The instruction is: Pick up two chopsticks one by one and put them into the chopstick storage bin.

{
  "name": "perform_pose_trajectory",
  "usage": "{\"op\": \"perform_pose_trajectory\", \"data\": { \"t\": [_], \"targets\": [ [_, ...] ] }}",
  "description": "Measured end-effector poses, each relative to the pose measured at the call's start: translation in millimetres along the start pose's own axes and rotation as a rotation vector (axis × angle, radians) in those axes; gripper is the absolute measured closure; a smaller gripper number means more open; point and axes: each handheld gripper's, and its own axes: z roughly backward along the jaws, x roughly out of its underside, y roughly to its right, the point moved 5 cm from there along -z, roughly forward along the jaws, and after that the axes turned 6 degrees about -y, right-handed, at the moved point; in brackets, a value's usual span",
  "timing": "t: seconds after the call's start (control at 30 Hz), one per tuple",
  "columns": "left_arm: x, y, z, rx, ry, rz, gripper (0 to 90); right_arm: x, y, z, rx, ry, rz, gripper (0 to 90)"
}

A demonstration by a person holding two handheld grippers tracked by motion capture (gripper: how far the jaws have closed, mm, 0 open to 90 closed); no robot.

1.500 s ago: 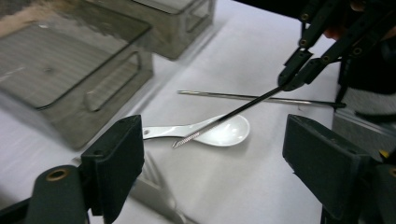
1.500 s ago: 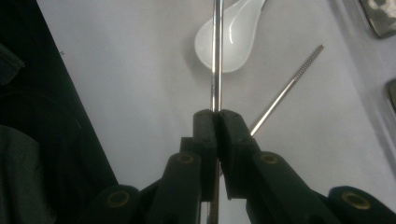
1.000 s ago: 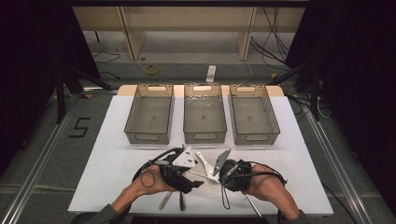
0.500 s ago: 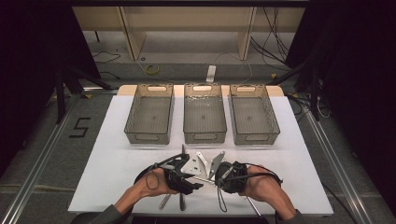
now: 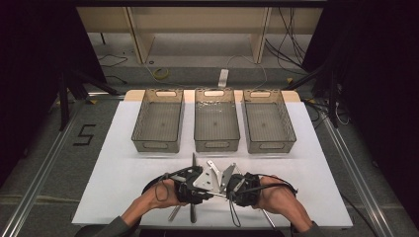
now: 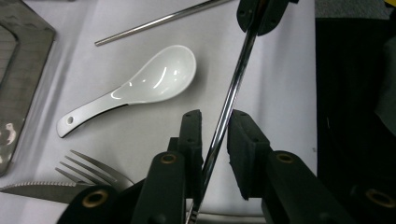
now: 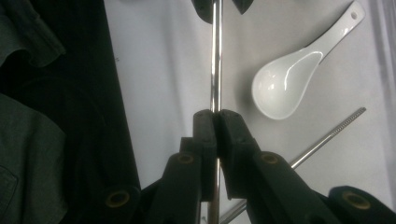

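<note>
Black fingers (image 6: 191, 135), brass-coloured screws, grey sleeves (image 5: 111, 228)

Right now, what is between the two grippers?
A shiny metal rod spans the gap, seen in both gripper views: the right gripper clamps one end, and the left gripper has been closing around the other.

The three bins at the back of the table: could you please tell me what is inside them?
All three bins look empty in the high view: bare floors show through their clear walls. The cutlery, including the white spoon, lies near the grippers.
</note>
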Motion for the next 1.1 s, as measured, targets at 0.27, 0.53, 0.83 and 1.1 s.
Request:
{"op": "perform_pose_trajectory", "data": {
  "t": [0.27, 0.53, 0.83, 1.1],
  "targets": [
    [0.0, 4.7, 2.8, 0.051, 0.016, -0.041, 85.5, 6.2, 8.9, 3.5, -0.008, 0.047, -0.038, 69.7],
    [9.9, -12.3, 13.4, -0.01, 0.03, 0.039, 85.7, 10.2, 21.5, 21.8, 0.037, 0.184, -0.177, 37.7],
    [21.1, -29.9, 24.0, -0.072, 0.049, 0.156, 85.8, 31.4, 30.4, 27.6, 0.099, 0.295, -0.331, 28.8],
    [28.5, -45.8, 34.7, -0.108, 0.106, 0.306, 85.9, 58.5, 32.0, 13.3, 0.1, 0.27, -0.454, 26.4]
  ]
}}
